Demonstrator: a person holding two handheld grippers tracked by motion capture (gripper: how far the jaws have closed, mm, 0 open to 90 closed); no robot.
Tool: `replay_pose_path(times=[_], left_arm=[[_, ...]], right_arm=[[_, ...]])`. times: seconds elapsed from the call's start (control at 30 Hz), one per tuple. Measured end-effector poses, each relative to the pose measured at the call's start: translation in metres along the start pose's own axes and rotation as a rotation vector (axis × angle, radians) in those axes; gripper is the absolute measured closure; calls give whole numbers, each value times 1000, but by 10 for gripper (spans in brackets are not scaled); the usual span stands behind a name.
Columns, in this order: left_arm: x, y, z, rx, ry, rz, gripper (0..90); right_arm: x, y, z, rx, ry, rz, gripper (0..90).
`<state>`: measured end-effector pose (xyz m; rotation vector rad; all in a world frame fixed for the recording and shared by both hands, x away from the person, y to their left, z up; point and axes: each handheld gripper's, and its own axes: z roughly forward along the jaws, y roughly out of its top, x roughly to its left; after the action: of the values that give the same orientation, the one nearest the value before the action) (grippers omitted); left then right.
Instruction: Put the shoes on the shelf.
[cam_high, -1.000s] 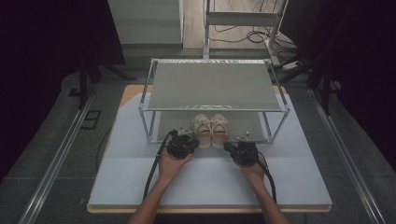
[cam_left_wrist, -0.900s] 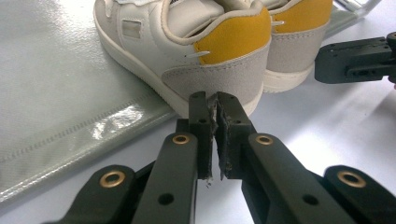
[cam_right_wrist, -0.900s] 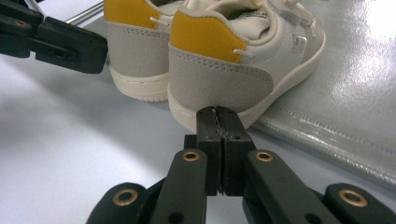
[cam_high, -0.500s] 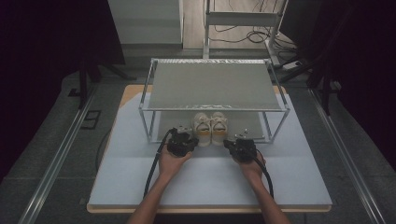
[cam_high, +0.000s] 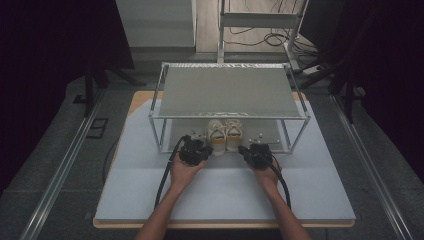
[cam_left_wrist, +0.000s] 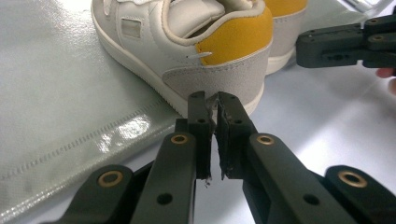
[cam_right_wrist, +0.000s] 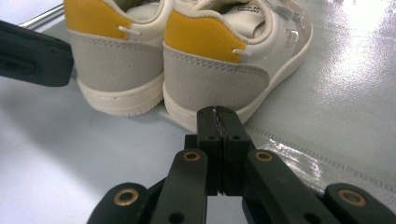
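Observation:
A pair of cream sneakers with yellow heel tabs stands on the rack's lower shelf, heels toward me: the left shoe (cam_high: 217, 136) (cam_left_wrist: 219, 60) (cam_right_wrist: 112, 70) and the right shoe (cam_high: 233, 136) (cam_right_wrist: 210, 60). In the high view my left gripper (cam_high: 200, 149) rests on the table just left of the heels. In its own view, the left gripper (cam_left_wrist: 212, 100) is shut and empty, its tips just short of the left shoe's heel. My right gripper (cam_high: 251, 150) (cam_right_wrist: 218, 114) is shut with nothing in it, close behind the right shoe's heel, and it also shows as the right gripper (cam_left_wrist: 345, 44).
A metal-framed rack with a grey top shelf (cam_high: 230, 92) covers the shoes from above; its front posts (cam_high: 161, 135) (cam_high: 300, 135) stand either side of the grippers. The lower shelf is a glossy grey sheet (cam_left_wrist: 60, 93). A white table surface (cam_high: 225, 190) lies under my forearms.

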<state>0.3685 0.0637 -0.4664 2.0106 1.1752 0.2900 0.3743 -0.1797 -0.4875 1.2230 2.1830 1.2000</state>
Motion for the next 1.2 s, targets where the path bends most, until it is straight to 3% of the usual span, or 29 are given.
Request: replay_pose_path(times=[0.03, 0.07, 0.1, 0.13, 0.2, 0.37, 0.4, 0.6, 0.73, 0.77, 0.8, 0.83, 0.87, 0.9, 1.1, 1.13, 1.2], left_arm=[[1, 1, 1, 3, -2, -3, 845], [6, 4, 2, 8, -7, 32, 844], [6, 4, 2, 8, -7, 32, 844], [5, 5, 4, 7, 1, -14, 846], [9, 7, 6, 8, 2, 2, 846], [12, 12, 11, 12, 14, -1, 848], [16, 14, 15, 18, 19, 24, 850], [21, 16, 19, 33, 16, 15, 851], [21, 16, 19, 33, 13, 7, 852], [23, 15, 21, 58, 45, 23, 863], [22, 13, 24, 61, 45, -17, 867], [22, 13, 24, 61, 45, -17, 868], [25, 10, 26, 46, 12, -78, 866], [25, 10, 26, 46, 12, -78, 863], [18, 10, 21, 41, 6, -65, 858], [17, 12, 18, 30, -5, 16, 859], [14, 14, 17, 25, -8, 22, 858]], right_arm=[[0, 0, 0, 0, 0, 0, 890], [0, 0, 0, -1, 0, -1, 890], [0, 0, 0, 1, 1, 0, 890], [0, 0, 0, 2, 3, -3, 890], [0, 1, 1, 5, 3, -8, 890], [0, 1, 1, 3, 7, -9, 890], [0, 1, 1, 4, 8, -7, 890], [0, 2, 2, 7, 6, -14, 890], [-3, 4, 6, 14, -20, -14, 890], [-5, 5, 8, 15, -27, -12, 890], [-6, 6, 10, 19, -30, -1, 890], [-6, 6, 10, 19, -30, -1, 890], [-8, 7, 13, 19, -39, -1, 890], [-8, 7, 13, 19, -39, -1, 890], [-12, 9, 21, 14, -39, 18, 889], [-12, 9, 21, 14, -39, 17, 889], [-13, 9, 21, 16, -38, 16, 889]])
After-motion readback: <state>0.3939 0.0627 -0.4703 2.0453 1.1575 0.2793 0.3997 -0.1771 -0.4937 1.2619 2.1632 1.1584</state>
